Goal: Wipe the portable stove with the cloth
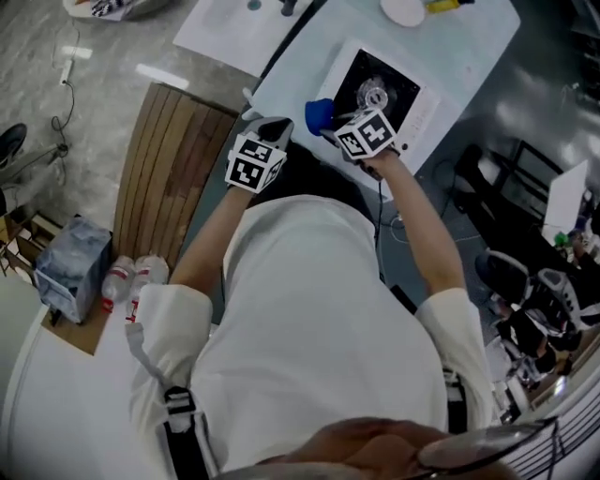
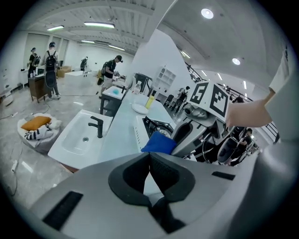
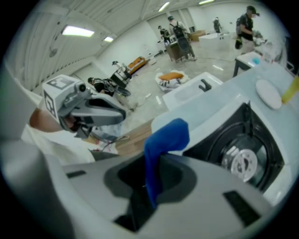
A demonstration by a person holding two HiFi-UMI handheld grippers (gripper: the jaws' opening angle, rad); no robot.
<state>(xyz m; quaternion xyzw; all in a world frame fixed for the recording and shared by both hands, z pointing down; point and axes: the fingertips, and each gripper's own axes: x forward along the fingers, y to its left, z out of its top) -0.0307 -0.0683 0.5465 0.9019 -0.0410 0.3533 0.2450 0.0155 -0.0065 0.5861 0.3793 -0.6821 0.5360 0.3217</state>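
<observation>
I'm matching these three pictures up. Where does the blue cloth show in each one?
Head view: blue cloth above centre, at the left edge of the portable stove.
Left gripper view: centre, beyond the fingers.
Right gripper view: centre, clamped between the fingers.
Shared landmark: the stove's burner.

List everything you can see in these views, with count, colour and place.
portable stove: one, white with black top, on the counter
cloth: one, blue, beside the stove
sink: one, white with black tap, in the counter
plate: one, white, beyond the stove
bottles: two, clear, beside the wooden slats
right gripper: one, grey, shut on the cloth
left gripper: one, grey, jaws together, empty
</observation>
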